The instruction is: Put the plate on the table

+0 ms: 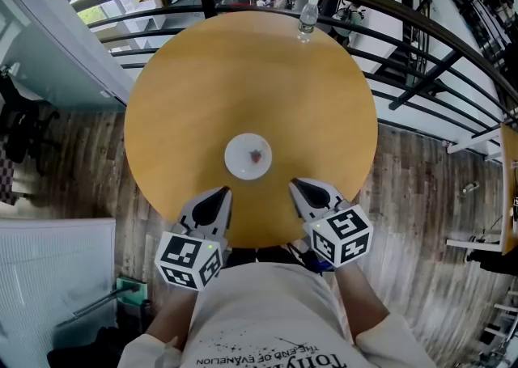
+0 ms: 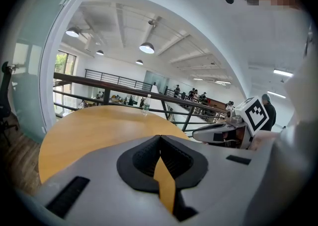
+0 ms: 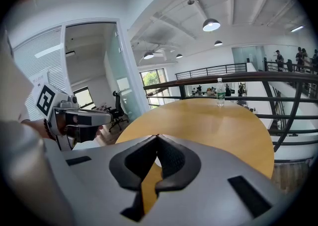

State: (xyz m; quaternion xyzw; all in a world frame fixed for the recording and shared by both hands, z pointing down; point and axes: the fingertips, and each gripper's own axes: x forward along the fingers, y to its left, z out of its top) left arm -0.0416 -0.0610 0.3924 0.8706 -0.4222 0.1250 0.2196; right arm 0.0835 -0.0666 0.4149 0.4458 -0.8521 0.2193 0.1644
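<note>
A small white plate (image 1: 248,156) with a red bit at its middle lies flat on the round wooden table (image 1: 186,99), a little nearer than the table's middle. My left gripper (image 1: 220,194) hovers at the near edge, below and left of the plate, shut with nothing in it. My right gripper (image 1: 296,186) is level with it, below and right of the plate, also shut and empty. In the left gripper view the tips (image 2: 159,135) meet over the tabletop (image 2: 94,125). The right gripper view shows its tips (image 3: 157,135) closed together.
A clear water bottle (image 1: 307,17) stands at the table's far edge, by a dark curved railing (image 1: 421,43); the same bottle (image 2: 145,105) (image 3: 220,92) appears in both gripper views. Wood-plank floor surrounds the table. An office chair (image 1: 20,128) is at the left.
</note>
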